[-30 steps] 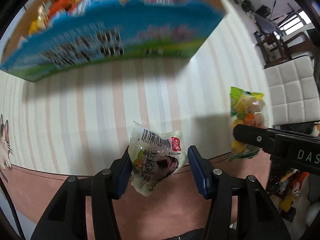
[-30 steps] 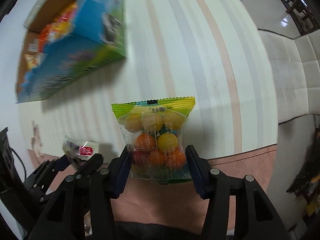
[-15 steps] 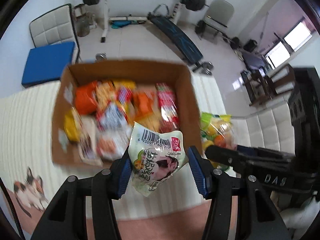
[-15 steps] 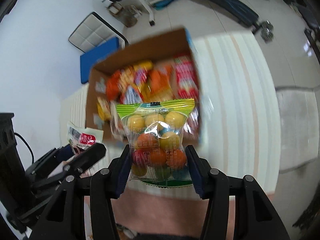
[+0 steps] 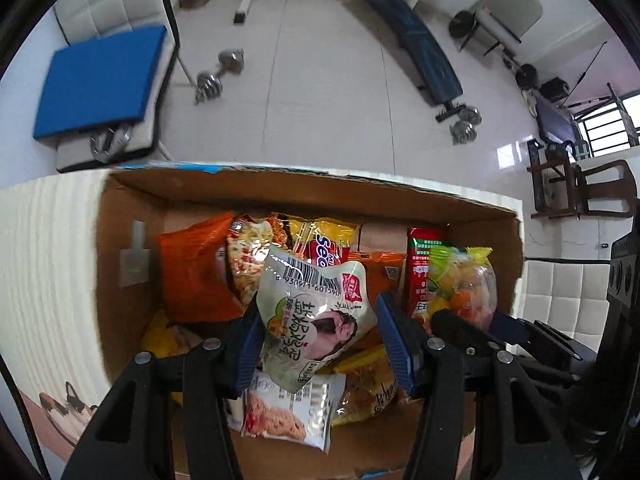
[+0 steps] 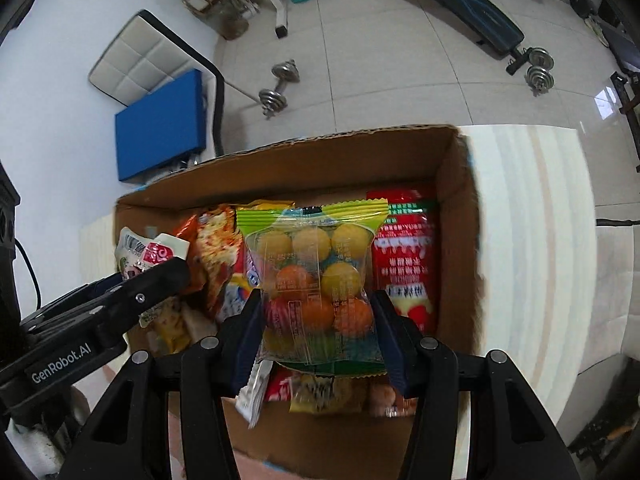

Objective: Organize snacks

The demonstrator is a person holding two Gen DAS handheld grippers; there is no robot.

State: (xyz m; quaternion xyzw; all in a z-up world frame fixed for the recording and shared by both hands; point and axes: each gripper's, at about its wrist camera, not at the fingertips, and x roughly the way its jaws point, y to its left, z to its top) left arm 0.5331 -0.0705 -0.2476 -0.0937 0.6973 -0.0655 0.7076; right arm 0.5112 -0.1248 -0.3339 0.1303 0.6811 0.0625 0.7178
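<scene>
- I see a white pouch (image 5: pixel 316 316) with a barcode and a green and red print, upright, centre of my left view, pinched between blue pads above the cardboard box (image 5: pixel 128 240).
- The clear candy bag (image 6: pixel 316 280), green-topped, full of yellow and orange balls, hangs upright mid-frame in my right view.
- The open box is crowded with orange, red and yellow packets.
</scene>
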